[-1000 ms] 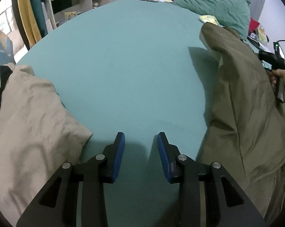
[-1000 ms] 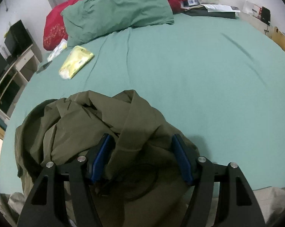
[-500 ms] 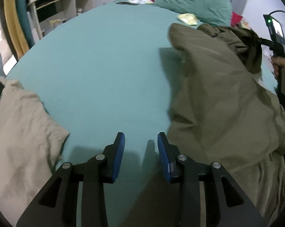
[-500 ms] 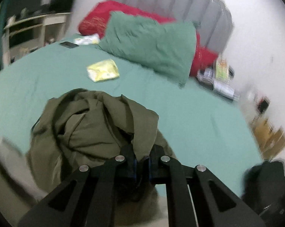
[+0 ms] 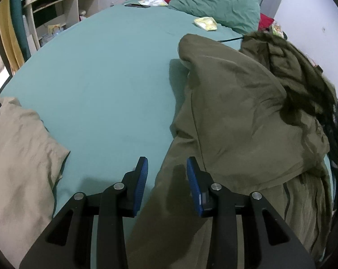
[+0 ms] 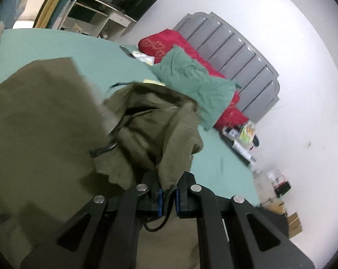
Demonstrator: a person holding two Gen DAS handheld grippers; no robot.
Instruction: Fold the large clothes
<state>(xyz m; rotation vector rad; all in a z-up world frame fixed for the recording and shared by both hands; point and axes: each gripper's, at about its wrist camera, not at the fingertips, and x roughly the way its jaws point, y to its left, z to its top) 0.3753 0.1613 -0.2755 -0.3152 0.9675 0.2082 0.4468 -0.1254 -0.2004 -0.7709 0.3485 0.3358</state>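
Jaws pinching olive jacket (image 6: pixel 177 134) edge

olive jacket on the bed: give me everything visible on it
The olive jacket is large, of thin matte woven cloth that looks creased and rumpled, unfolded. It lies heaped on the right side of the teal bed sheet, one part raised. A dark cord shows in its folds. The right gripper is shut on a bunched fold, lifting it. The left gripper is open over its near edge, not gripping.

Black-framed tongs (image 5: pixel 166 177), blue ribbed pads (image 5: pixel 141 179), silver pivot screws (image 5: pixel 119 186).
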